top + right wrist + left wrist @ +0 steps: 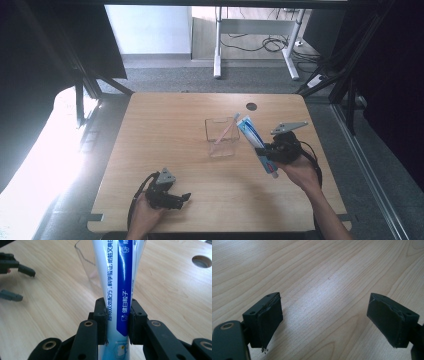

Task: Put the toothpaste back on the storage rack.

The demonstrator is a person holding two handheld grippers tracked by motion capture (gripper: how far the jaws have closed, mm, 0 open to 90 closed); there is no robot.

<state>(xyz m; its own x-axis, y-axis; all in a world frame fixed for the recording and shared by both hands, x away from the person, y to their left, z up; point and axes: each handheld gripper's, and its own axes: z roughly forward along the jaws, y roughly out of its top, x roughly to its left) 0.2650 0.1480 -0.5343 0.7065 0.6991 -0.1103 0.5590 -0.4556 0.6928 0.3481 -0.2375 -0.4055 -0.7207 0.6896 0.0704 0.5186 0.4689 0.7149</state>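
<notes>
My right gripper (267,152) is shut on a white and blue toothpaste tube (255,142), held tilted above the table just right of a clear plastic box (221,136). In the right gripper view the tube (120,290) is pinched between both pads and runs up out of the frame, with the clear box (86,262) behind it. A pink toothbrush (227,129) leans inside the box. Near the table's front left, my left gripper (182,198) rests open, and in the left gripper view (324,322) only bare wood lies between its jaws.
The wooden table (170,130) has a round cable hole (251,106) at its back right, also seen as a hole (201,261) in the right gripper view. Desk legs and cables stand on the floor beyond the far edge.
</notes>
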